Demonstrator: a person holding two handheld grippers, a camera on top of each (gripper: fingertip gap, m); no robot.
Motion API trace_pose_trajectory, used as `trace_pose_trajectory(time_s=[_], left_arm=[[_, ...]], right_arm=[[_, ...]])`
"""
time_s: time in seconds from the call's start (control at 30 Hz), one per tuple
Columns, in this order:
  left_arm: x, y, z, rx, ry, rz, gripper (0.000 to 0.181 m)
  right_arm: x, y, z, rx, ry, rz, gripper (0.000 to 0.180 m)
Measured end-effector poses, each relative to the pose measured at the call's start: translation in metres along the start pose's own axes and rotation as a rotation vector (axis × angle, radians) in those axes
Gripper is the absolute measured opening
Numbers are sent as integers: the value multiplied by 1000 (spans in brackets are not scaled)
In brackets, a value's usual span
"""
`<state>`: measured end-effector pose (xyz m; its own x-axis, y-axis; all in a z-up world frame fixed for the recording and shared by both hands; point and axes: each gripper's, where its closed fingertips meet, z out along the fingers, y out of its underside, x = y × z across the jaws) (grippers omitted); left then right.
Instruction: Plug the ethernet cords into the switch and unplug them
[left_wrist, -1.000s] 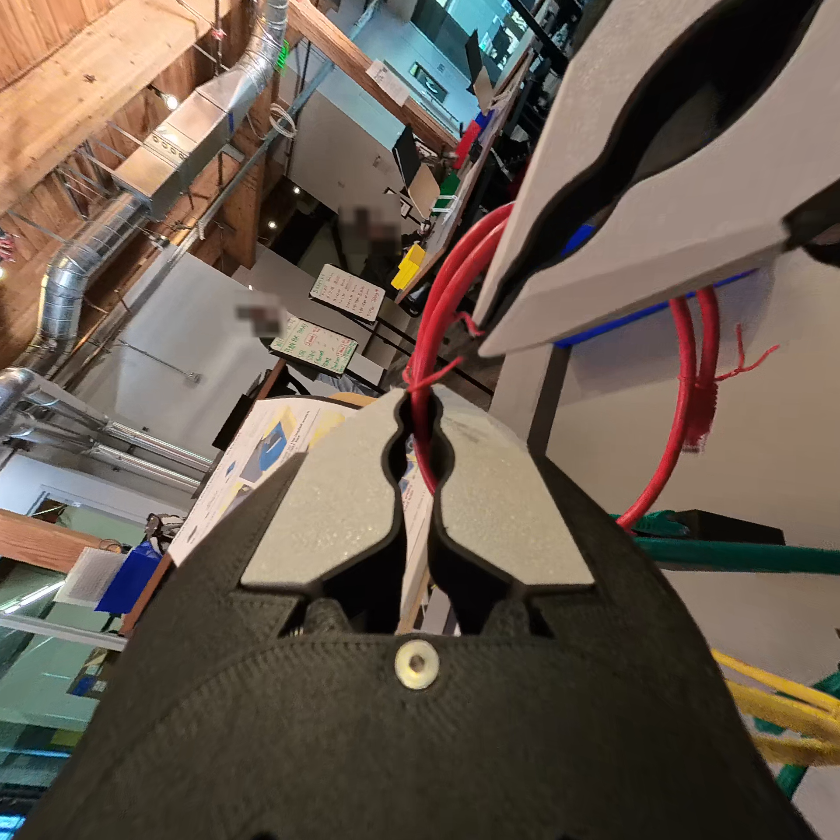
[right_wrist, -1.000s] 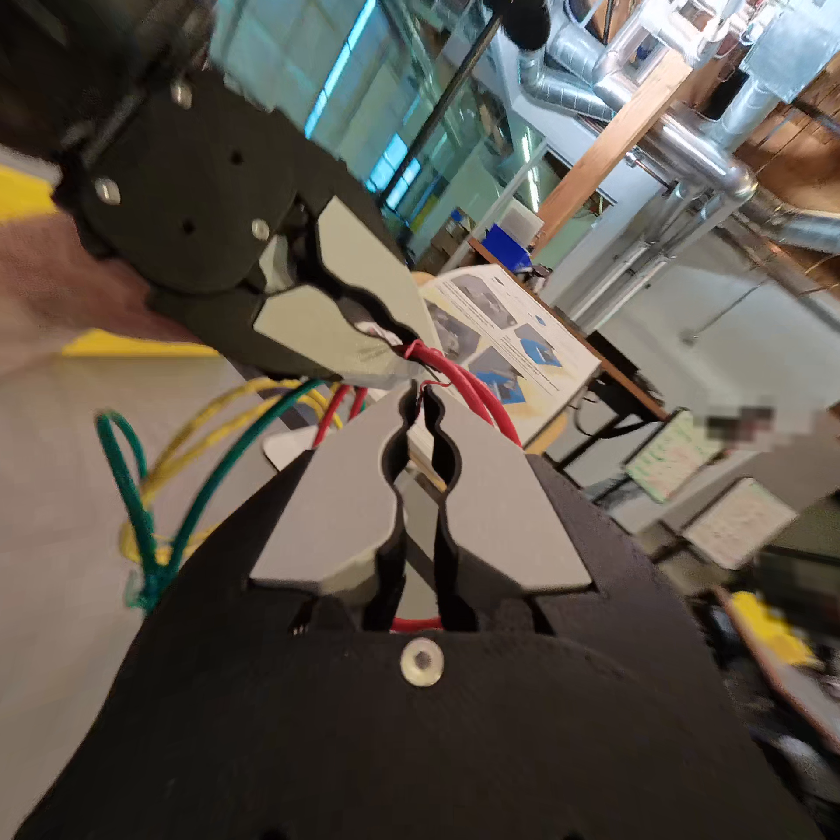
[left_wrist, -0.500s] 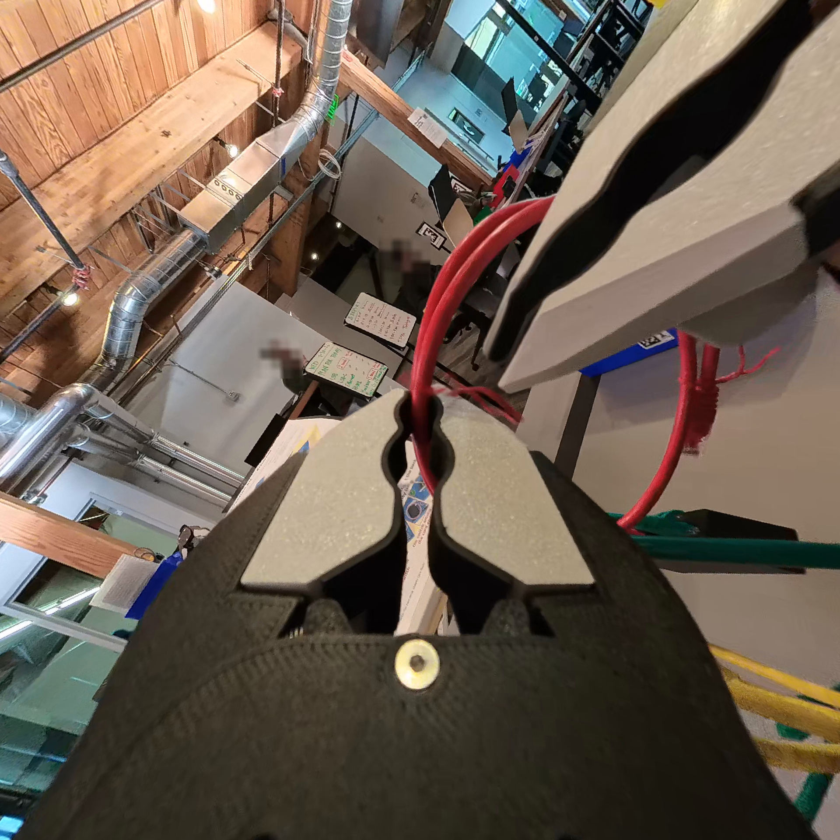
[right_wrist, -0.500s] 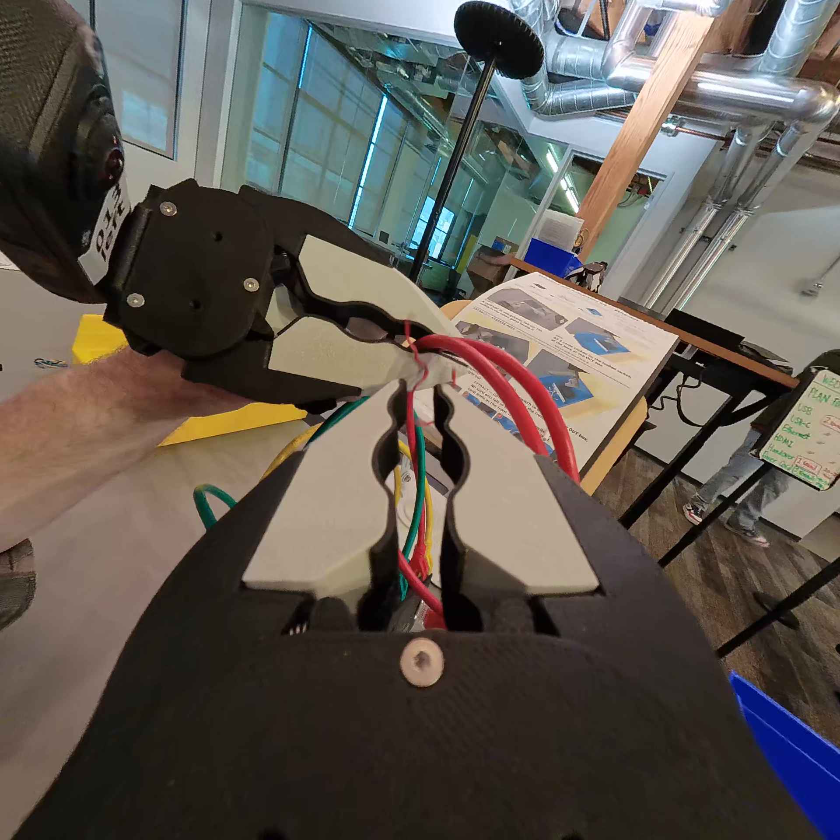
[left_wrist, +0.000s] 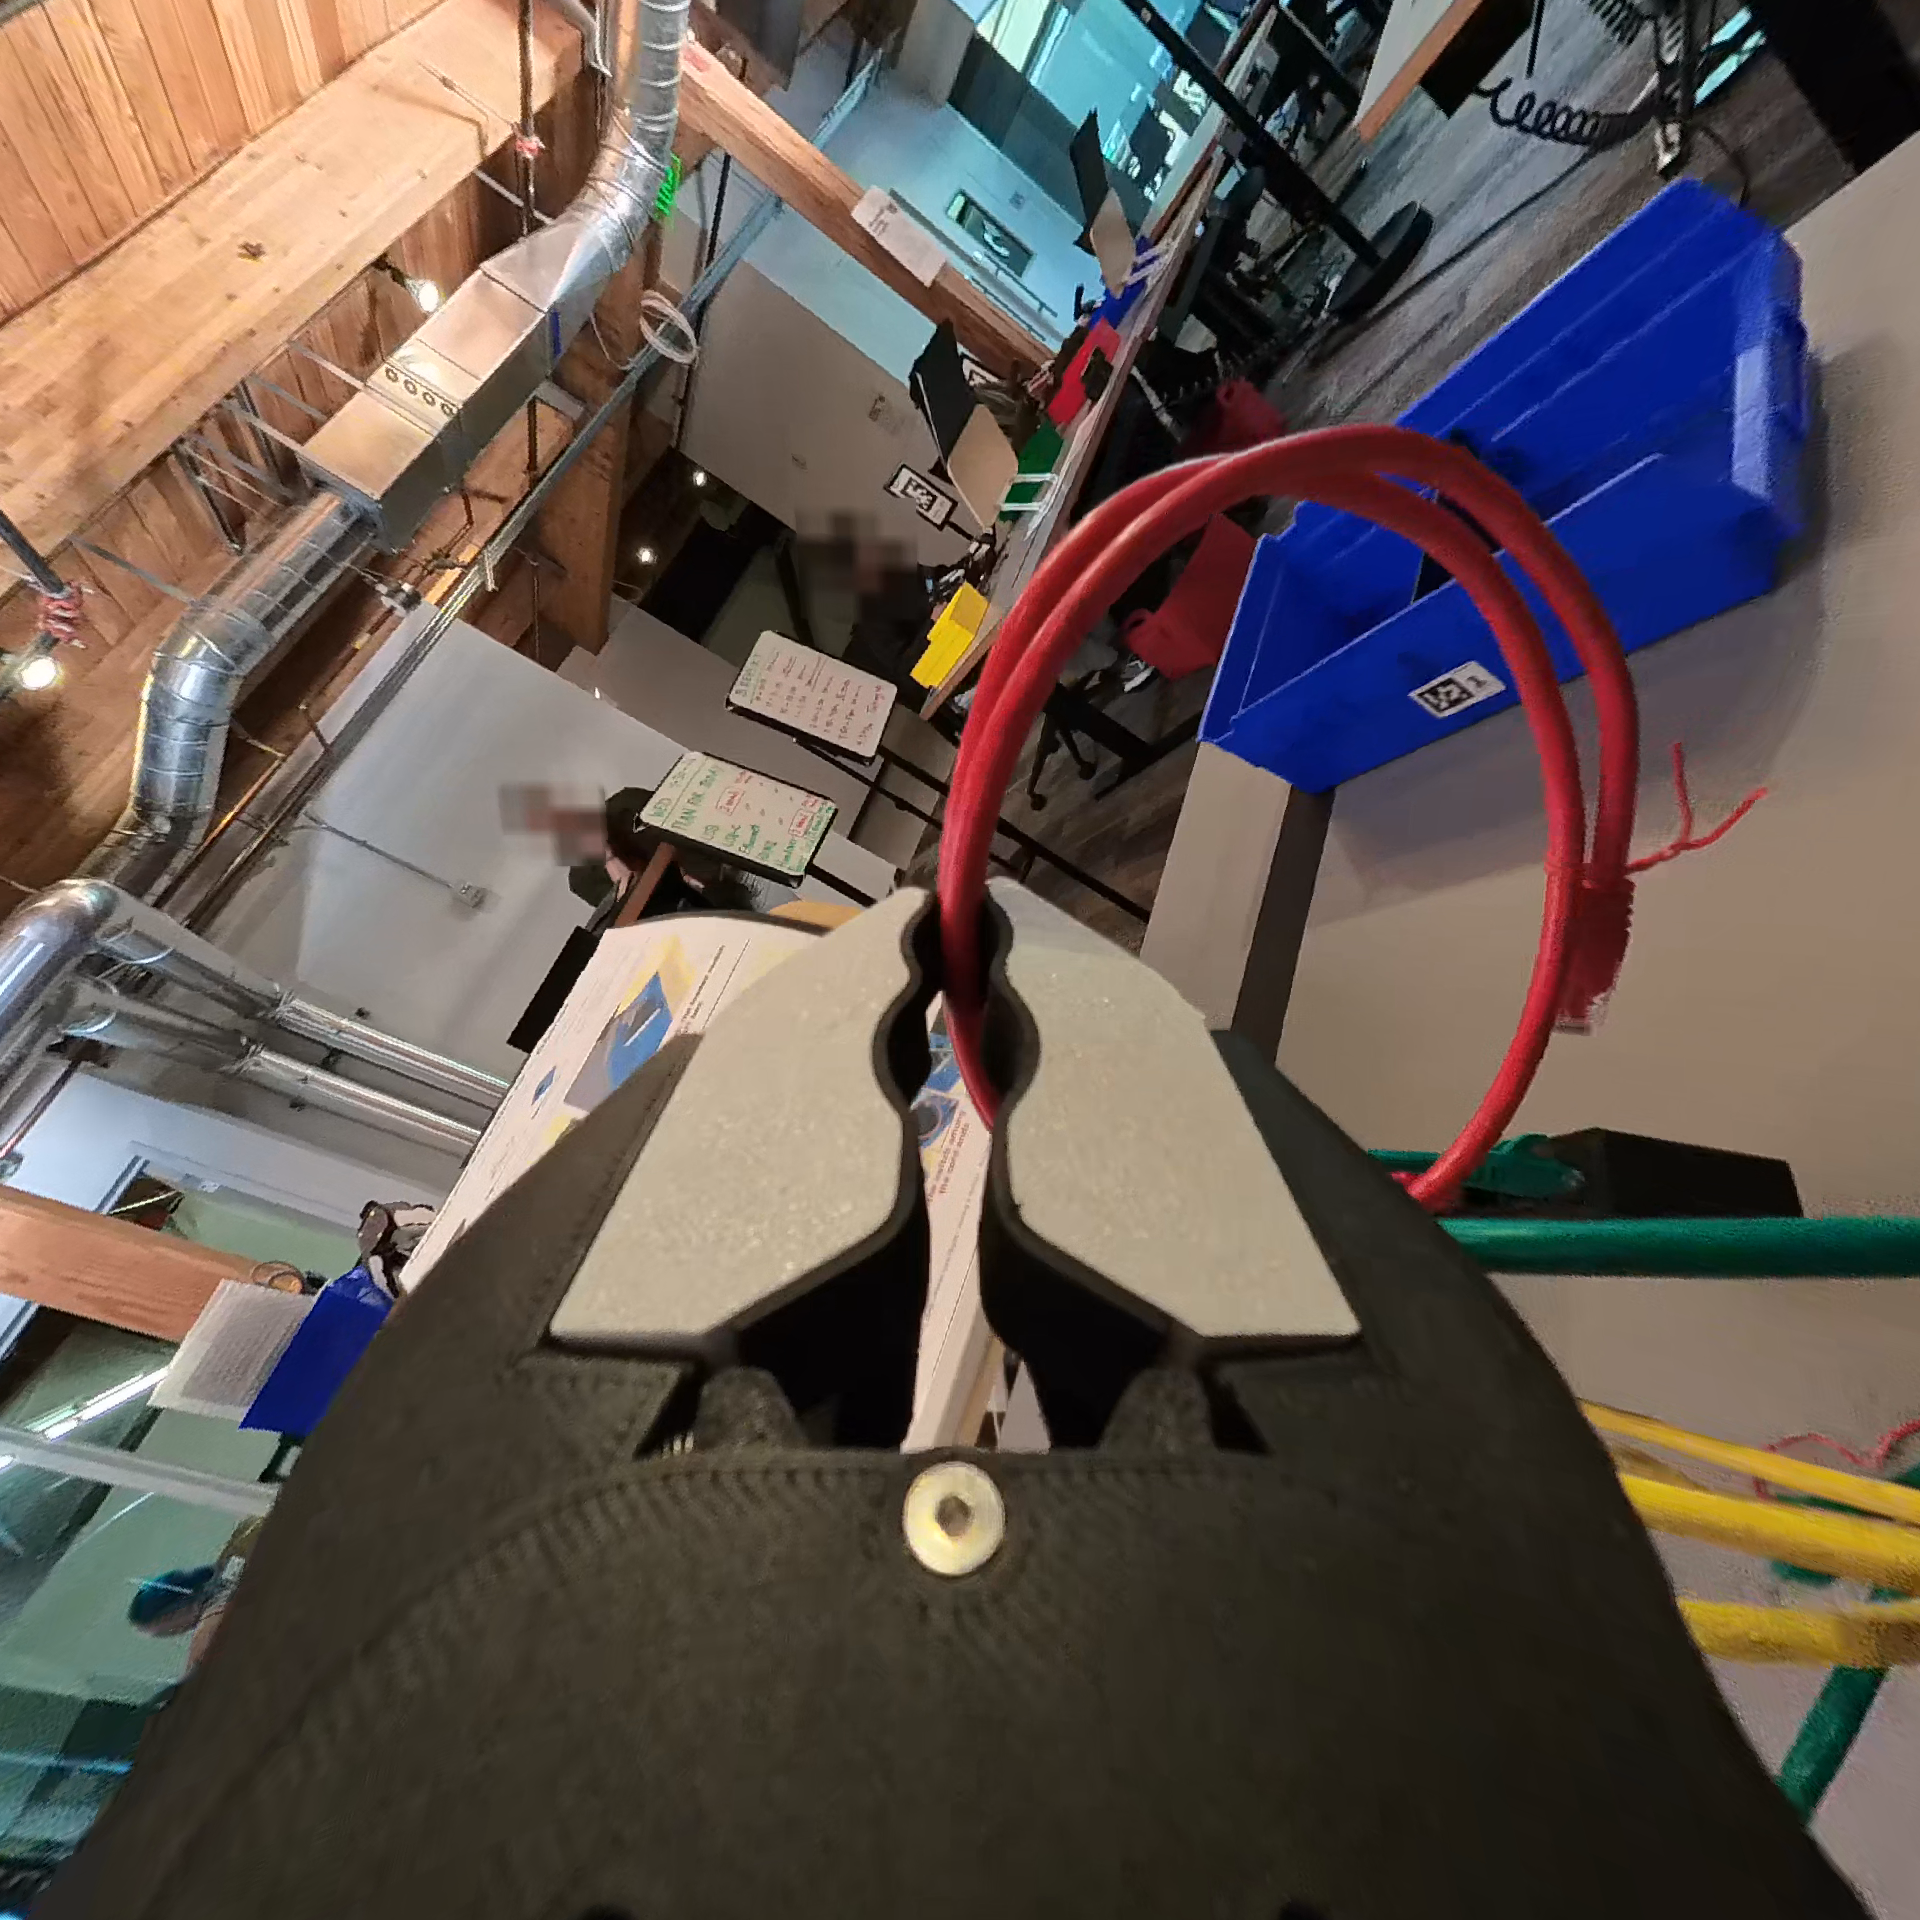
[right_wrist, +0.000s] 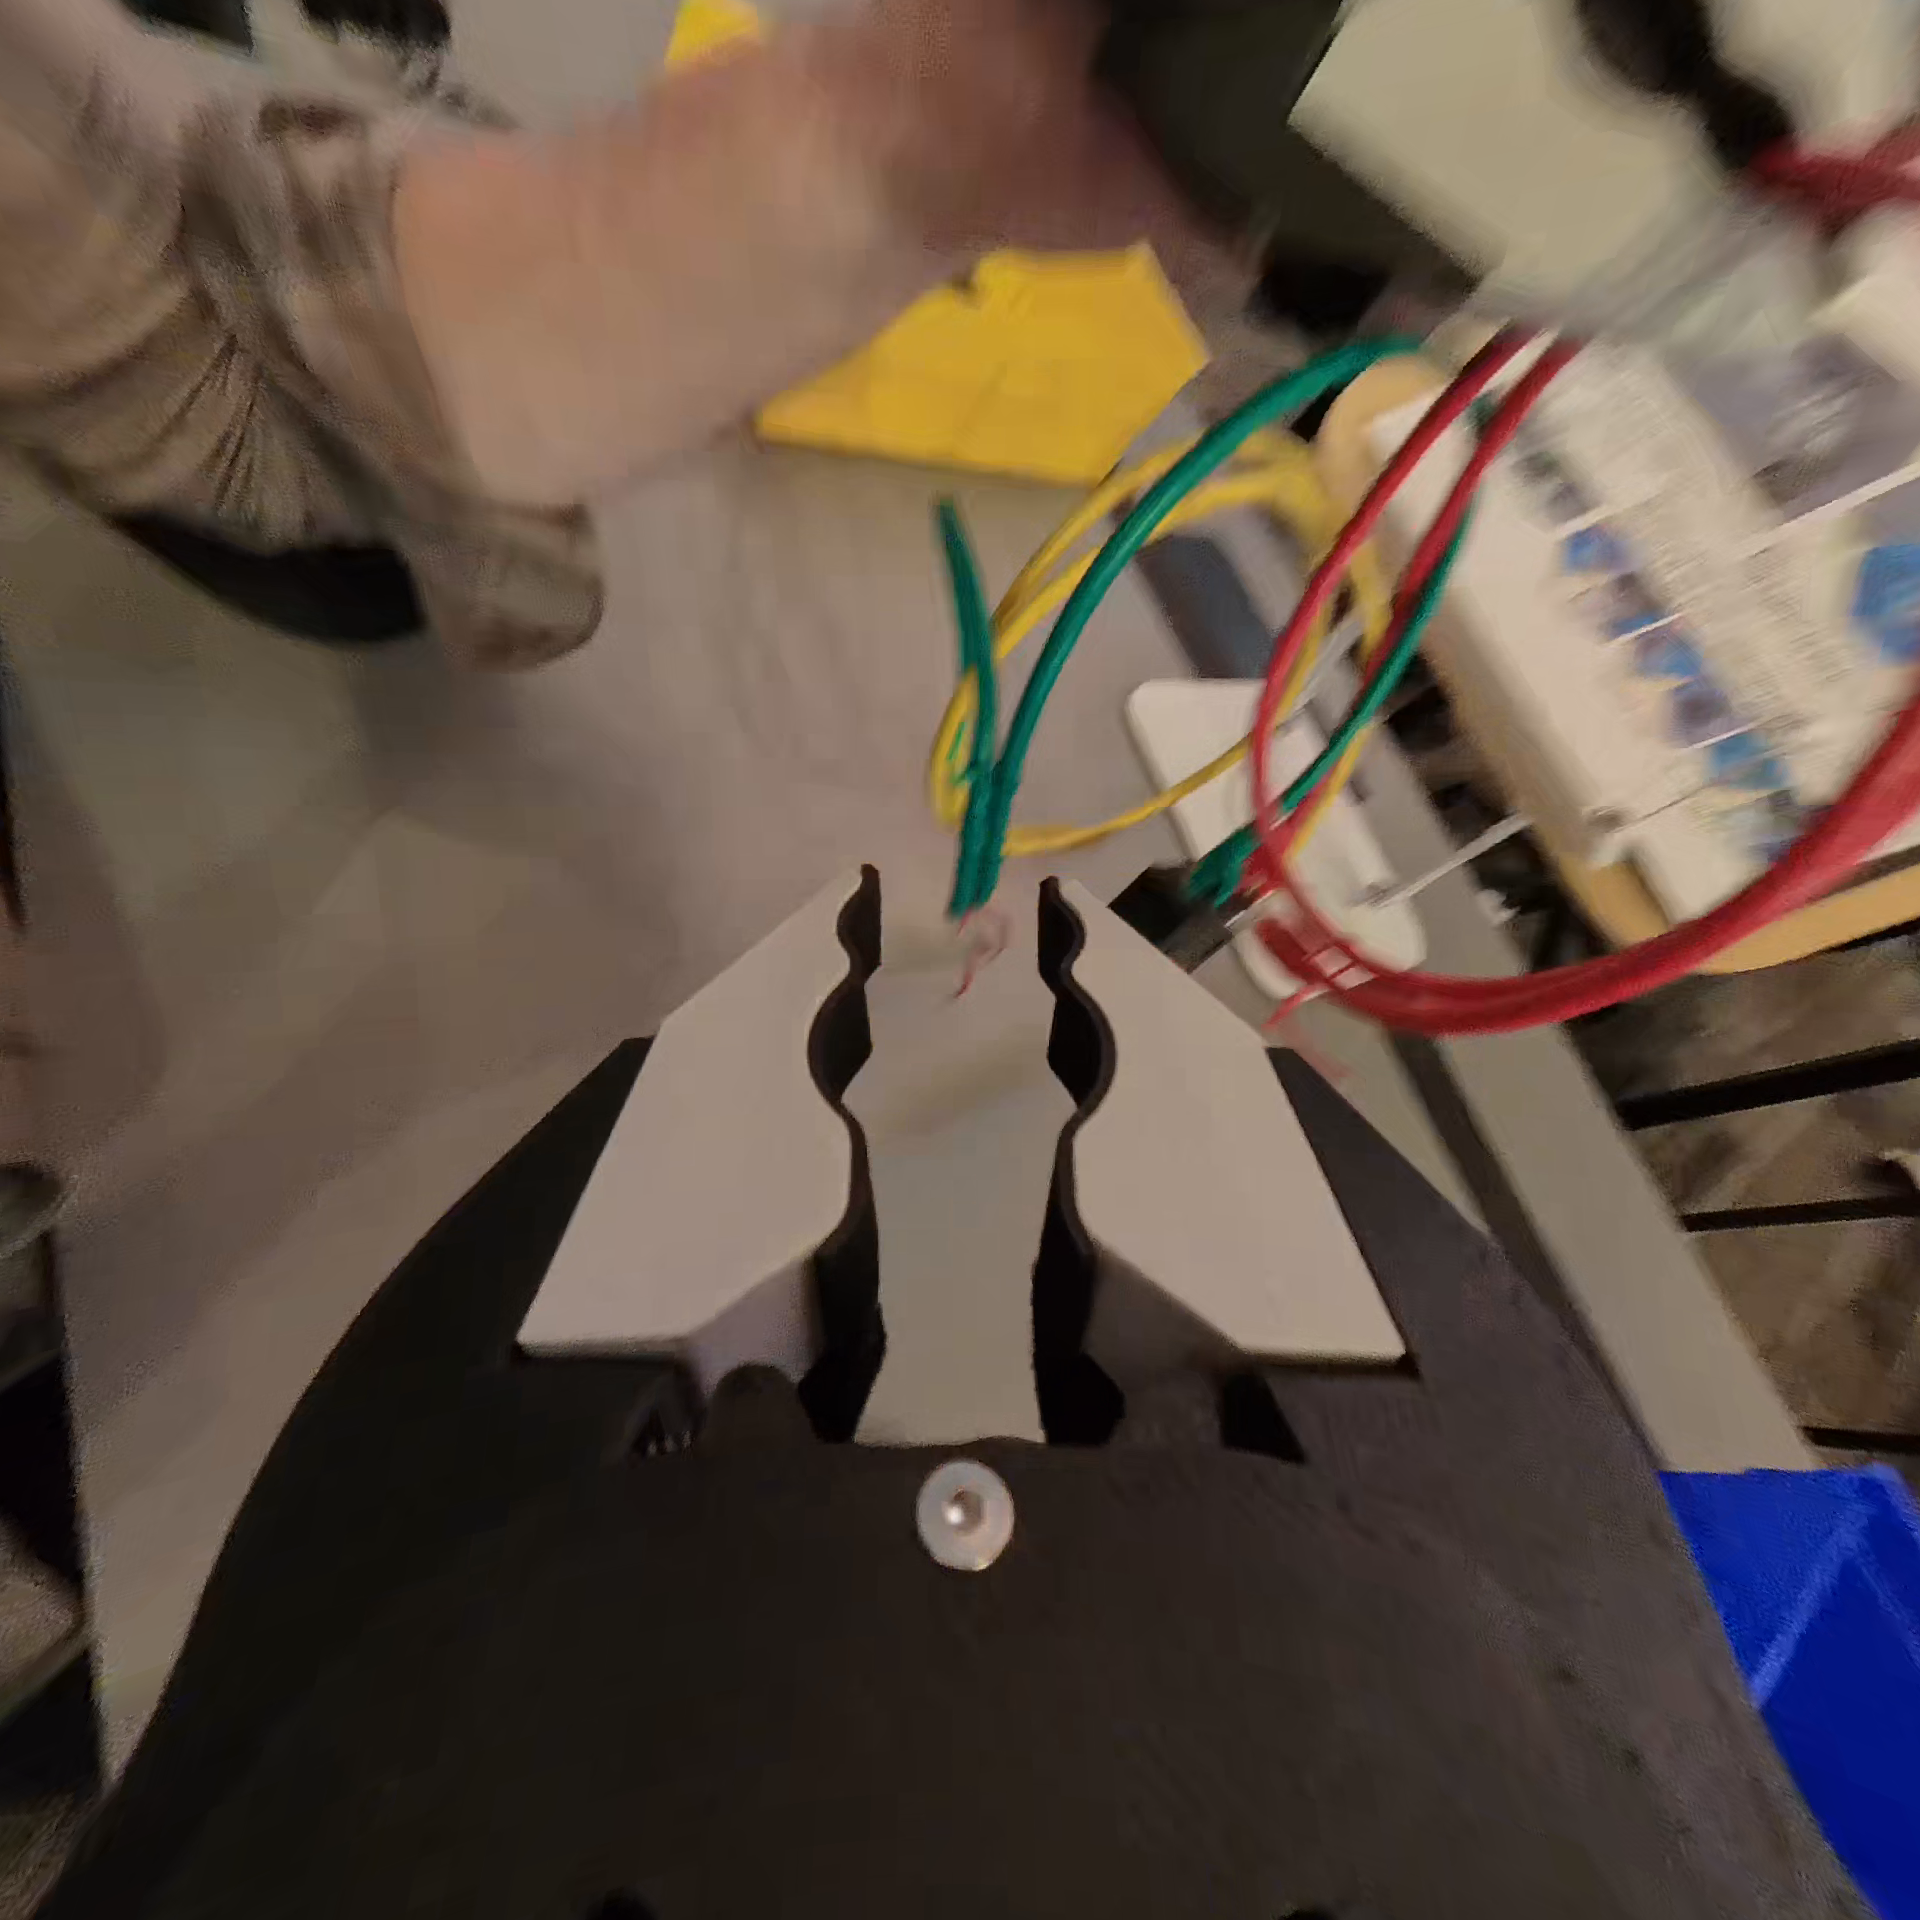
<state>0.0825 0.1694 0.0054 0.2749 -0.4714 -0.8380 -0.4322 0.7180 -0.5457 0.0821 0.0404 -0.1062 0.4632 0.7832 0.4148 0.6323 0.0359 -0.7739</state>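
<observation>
The left claw (left_wrist: 961, 971) is clamped on a looped red cord (left_wrist: 1538, 665) lifted off the surface (left_wrist: 1662, 987); the right claw (right_wrist: 958, 904) is apart, empty, above the green cords (right_wrist: 1049, 665). The cord looks light and springy but limp — better gripped at the plug than mid-loop.

Red ethernet cord (left_wrist: 1538, 582) loops bright against a blue bin (left_wrist: 1621, 457), a frayed red tie (left_wrist: 1595, 935) on it. Green cord (left_wrist: 1683, 1245) and yellow cords (left_wrist: 1766, 1538) run at right. Left gripper (left_wrist: 961, 920): speckled grey fingers (left_wrist: 769, 1174) on a black body. Right gripper (right_wrist: 958, 899): plain grey on black, over a pale grey table (right_wrist: 468, 935), a yellow bin (right_wrist: 987, 374) far off.
</observation>
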Motion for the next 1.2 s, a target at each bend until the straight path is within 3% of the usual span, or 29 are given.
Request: trace_pose_trajectory(time_s=[0.2, 0.5, 0.73, 1.03, 1.2], left_arm=[[-25, 17, -10, -32, -67, -27, 5], [-71, 47, -37, -105, -201, -85, 5], [-79, 55, -43, -107, -217, -102, 5], [-82, 49, -48, -90, -224, -105, 5], [-81, 49, -48, -85, -216, -109, 5]], right_arm=[[-17, 77, 44, -235, -97, -23, 35], [3, 125, 151, -261, -186, 313, 30], [10, 145, 189, -334, -120, 389, 27], [13, 139, 190, -293, -100, 420, 0], [44, 96, 141, -125, -24, 363, 0]])
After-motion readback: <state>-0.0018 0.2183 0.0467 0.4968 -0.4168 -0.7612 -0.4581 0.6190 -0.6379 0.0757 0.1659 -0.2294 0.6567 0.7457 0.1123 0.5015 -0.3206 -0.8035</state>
